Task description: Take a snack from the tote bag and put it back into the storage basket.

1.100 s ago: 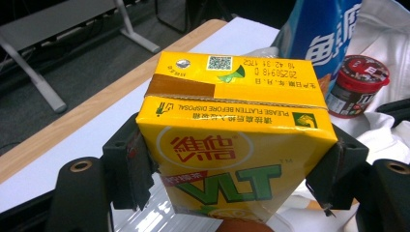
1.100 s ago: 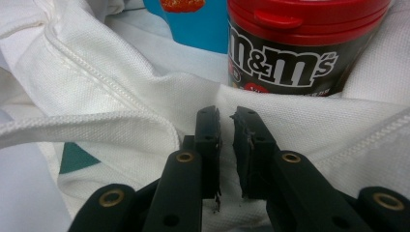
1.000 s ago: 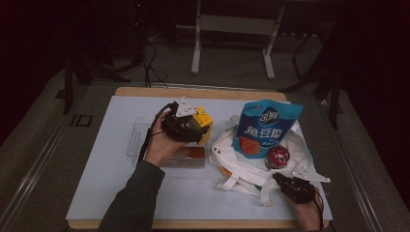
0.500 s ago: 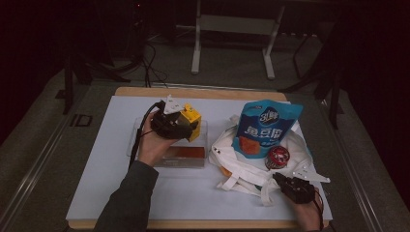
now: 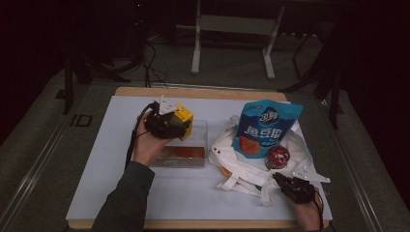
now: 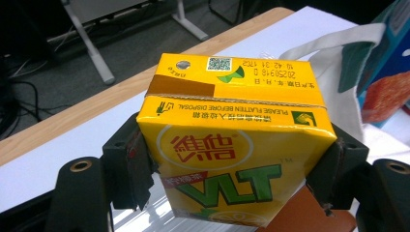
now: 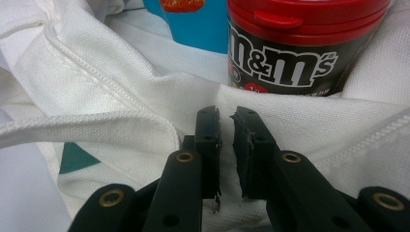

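Note:
A yellow VLT drink carton (image 6: 237, 145) sits squeezed between the pads of my left gripper (image 6: 234, 162). In the high view that gripper (image 5: 167, 123) holds the carton (image 5: 184, 118) above the far left part of a clear plastic box (image 5: 198, 145). A white tote bag (image 5: 241, 174) lies at the right, and on it rest a blue snack pouch (image 5: 266, 128) and a red-lidded M&M's jar (image 5: 278, 157). My right gripper (image 5: 290, 186) is at the bag's near right edge. Its jaws (image 7: 226, 130) are nearly together, pinching the white cloth (image 7: 121, 96) just below the jar (image 7: 290, 48).
The table has a white mat (image 5: 96, 183) with a wooden edge (image 5: 193, 92) at the back. An orange item lies inside the clear box (image 5: 186, 152). Beyond the table stand a metal frame's legs (image 5: 232, 43) and cables on a dark floor.
My left gripper has carried the yellow carton a little to the left, away from the bag. The right gripper and the bag have stayed put.

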A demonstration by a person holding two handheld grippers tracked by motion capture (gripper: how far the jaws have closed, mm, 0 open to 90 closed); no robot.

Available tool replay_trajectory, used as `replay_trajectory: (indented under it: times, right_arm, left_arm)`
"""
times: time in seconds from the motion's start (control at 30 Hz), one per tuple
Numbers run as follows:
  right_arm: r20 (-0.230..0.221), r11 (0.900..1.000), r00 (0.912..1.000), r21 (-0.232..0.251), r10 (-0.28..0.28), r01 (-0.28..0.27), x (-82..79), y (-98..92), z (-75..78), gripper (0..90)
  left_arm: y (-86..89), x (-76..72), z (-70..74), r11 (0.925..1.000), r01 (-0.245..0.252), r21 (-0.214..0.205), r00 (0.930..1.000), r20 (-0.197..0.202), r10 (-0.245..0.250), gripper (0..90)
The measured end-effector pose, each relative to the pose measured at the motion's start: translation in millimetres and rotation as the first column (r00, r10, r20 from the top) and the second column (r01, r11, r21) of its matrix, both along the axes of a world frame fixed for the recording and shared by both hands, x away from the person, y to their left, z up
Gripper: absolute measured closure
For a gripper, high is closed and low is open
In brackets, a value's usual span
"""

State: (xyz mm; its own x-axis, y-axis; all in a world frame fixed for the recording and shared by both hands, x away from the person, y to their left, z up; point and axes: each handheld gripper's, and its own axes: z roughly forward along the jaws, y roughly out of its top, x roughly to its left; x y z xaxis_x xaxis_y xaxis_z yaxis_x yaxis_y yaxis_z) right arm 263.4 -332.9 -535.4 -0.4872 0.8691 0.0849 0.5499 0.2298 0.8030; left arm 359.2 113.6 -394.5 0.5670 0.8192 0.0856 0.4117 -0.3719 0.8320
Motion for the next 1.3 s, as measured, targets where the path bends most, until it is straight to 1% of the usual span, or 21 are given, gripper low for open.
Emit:
replay_trajectory:
  times: [0.1, 0.13, 0.2, 0.27, 0.3, 0.37, 0.4, 0.6, 0.8, 1.03, 1.1, 1.3]
  right_arm:
    - [0.0, 1.0, 1.0, 0.0, 0.0, 0.0, 0.0, 0.0, 0.0, 80.3]
    - [0.0, 1.0, 1.0, 0.0, 0.0, 0.0, 0.0, 0.0, 0.0, 80.3]
    - [0.0, 1.0, 1.0, 0.0, 0.0, 0.0, 0.0, 0.0, 0.0, 80.3]
    - [0.0, 1.0, 1.0, 0.0, 0.0, 0.0, 0.0, 0.0, 0.0, 80.3]
    - [0.0, 1.0, 1.0, 0.0, 0.0, 0.0, 0.0, 0.0, 0.0, 80.3]
    - [0.0, 1.0, 1.0, 0.0, 0.0, 0.0, 0.0, 0.0, 0.0, 80.3]
    - [0.0, 1.0, 1.0, 0.0, 0.0, 0.0, 0.0, 0.0, 0.0, 80.3]
    - [0.0, 1.0, 1.0, 0.001, 0.0, 0.0, 0.0, -0.1, 0.0, 80.3]
    - [0.0, 1.0, 1.0, 0.001, 0.0, 0.0, 0.0, -0.1, 0.0, 80.3]
    - [0.0, 1.0, 1.0, 0.001, 0.0, 0.0, 0.0, -0.1, -0.1, 80.3]
    - [0.0, 1.0, 1.0, 0.001, -0.001, 0.001, 0.0, -0.1, -0.1, 80.3]
    - [0.0, 1.0, 1.0, 0.001, 0.0, 0.0, 0.0, -0.2, -0.1, 80.3]
  left_arm:
    - [4.2, 0.6, -1.5, 0.9999, -0.016, 0.007, 0.9999, 0.001, 0.016, 28.7]
    - [5.3, 0.7, -2.0, 0.9998, -0.021, 0.001, 0.9998, 0.003, 0.021, 28.8]
    - [7.4, 0.8, -2.3, 0.9997, -0.026, 0.004, 0.9997, 0.001, 0.026, 28.7]
    - [8.5, 0.8, -2.7, 0.9995, -0.031, 0.009, 0.9995, 0.003, 0.031, 28.7]
    - [9.7, 1.0, -2.8, 0.9991, -0.037, 0.021, 0.9993, 0.007, 0.036, 28.7]
    - [9.7, 1.0, -2.8, 0.9991, -0.037, 0.021, 0.9993, 0.007, 0.036, 28.7]
    - [11.6, 1.2, -3.1, 0.9987, -0.047, 0.023, 0.9989, 0.007, 0.046, 28.7]
    - [16.2, 1.7, -3.7, 0.9979, -0.06, 0.024, 0.9982, 0.006, 0.06, 28.7]
    - [24.0, 2.8, -5.1, 0.9965, -0.078, 0.028, 0.9969, 0.001, 0.078, 28.7]
    - [32.5, 3.7, -7.5, 0.9946, -0.101, 0.025, 0.9949, 0.001, 0.101, 28.7]
    - [35.3, 4.8, -10.3, 0.9928, -0.117, 0.025, 0.9931, -0.006, 0.117, 28.7]
    - [41.4, 6.5, -13.5, 0.9895, -0.143, 0.022, 0.9897, -0.008, 0.143, 28.7]
